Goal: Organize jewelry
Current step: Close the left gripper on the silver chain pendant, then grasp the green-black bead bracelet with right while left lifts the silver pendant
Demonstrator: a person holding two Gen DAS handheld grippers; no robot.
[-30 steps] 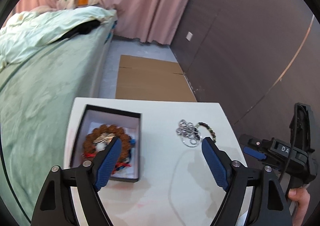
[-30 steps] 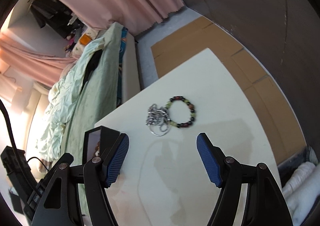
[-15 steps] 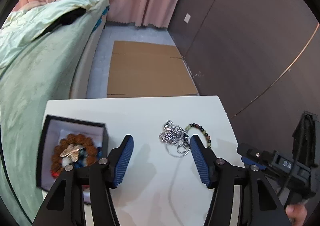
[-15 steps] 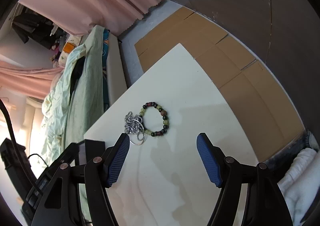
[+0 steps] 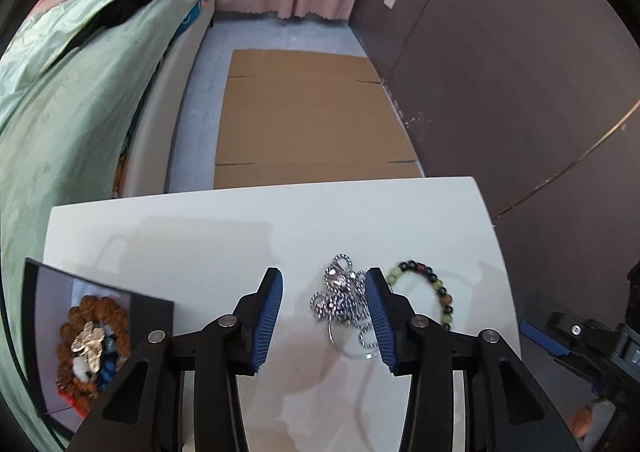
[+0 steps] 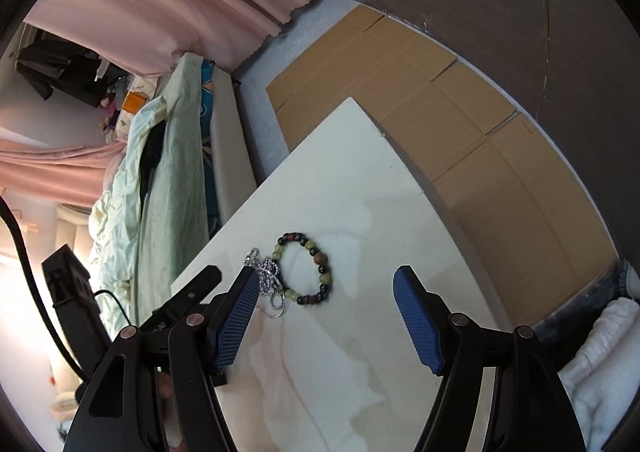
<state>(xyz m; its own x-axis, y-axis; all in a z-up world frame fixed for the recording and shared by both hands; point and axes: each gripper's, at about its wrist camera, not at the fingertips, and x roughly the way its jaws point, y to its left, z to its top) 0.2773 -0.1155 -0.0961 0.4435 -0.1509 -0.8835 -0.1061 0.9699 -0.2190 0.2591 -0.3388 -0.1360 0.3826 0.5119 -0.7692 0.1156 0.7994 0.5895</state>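
A tangled silver chain (image 5: 342, 302) lies on the white table (image 5: 240, 220), with a green and dark beaded bracelet (image 5: 430, 292) just right of it. My left gripper (image 5: 324, 316) is open, low over the table, its right finger beside the chain. A black box (image 5: 152, 316) at the left holds a brown bead bracelet (image 5: 96, 312) and other pieces. My right gripper (image 6: 324, 316) is open and empty, hovering near the beaded bracelet (image 6: 306, 272) and the chain (image 6: 268, 280).
A bed with a green cover (image 5: 60, 112) runs along the left. Flat cardboard (image 5: 312, 112) lies on the floor beyond the table. A dark wall (image 5: 520, 72) stands at the right. The table's far edge (image 6: 360, 108) is close.
My left gripper has moved right, away from the box, and now sits at the silver chain with narrower jaws. The right gripper has shifted slightly closer to the bracelet.
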